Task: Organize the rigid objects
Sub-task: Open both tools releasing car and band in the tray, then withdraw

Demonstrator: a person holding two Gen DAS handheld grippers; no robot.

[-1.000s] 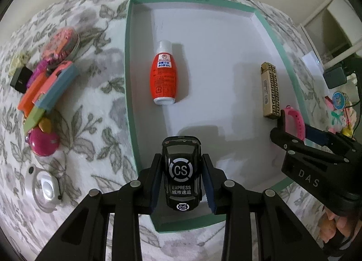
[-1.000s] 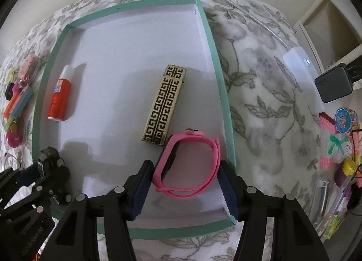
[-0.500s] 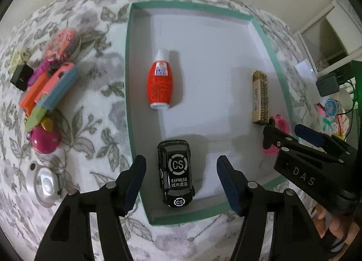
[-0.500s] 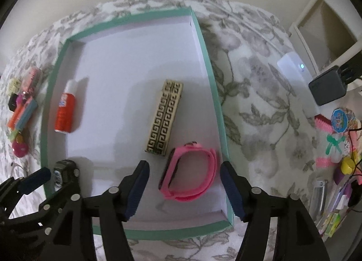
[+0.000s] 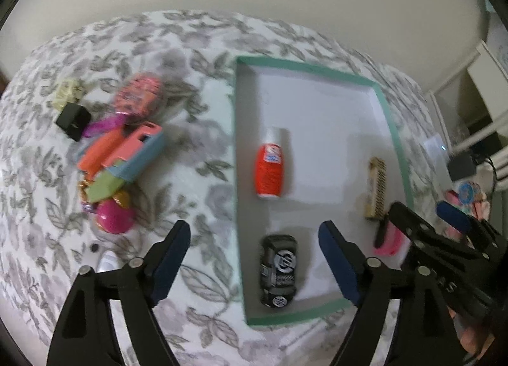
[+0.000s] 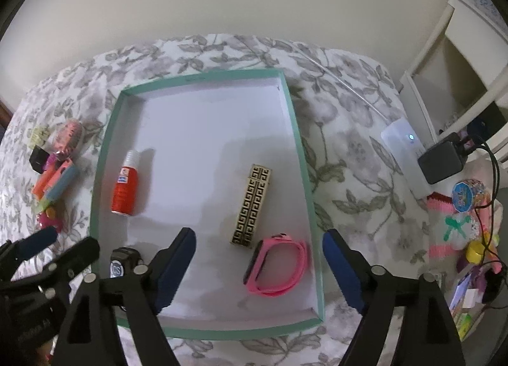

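Right wrist view looks steeply down on a shallow rectangular tray with a thin teal rim and a smooth white floor, set on a soft cloth printed with grey leaves and flowers. 4 rigid things lie in the tray, all flat and apart from one another: 1 orange bottle with a white cap near the left wall, 1 long gold bar with a black key-pattern right of centre, 1 pink rubbery wristband just beside the bar's near end and close to the right wall, and 1 glossy black toy car in the near left corner, lengthwise along the left wall. The far half of the tray floor is bare, as is a wide strip between bottle and bar. The right claw hangs above the wristband with its 2 blue-padded jaws spread wide, having just been opening; the band lies between them on the tray floor, untouched. In the left wrist view, which is blurred, the left claw is likewise spread wide after opening, 1 jaw over the cloth and 1 over the tray, the car below them and free. Left of the tray a cluster of small coloured pieces crowds the cloth, too smeared to count.
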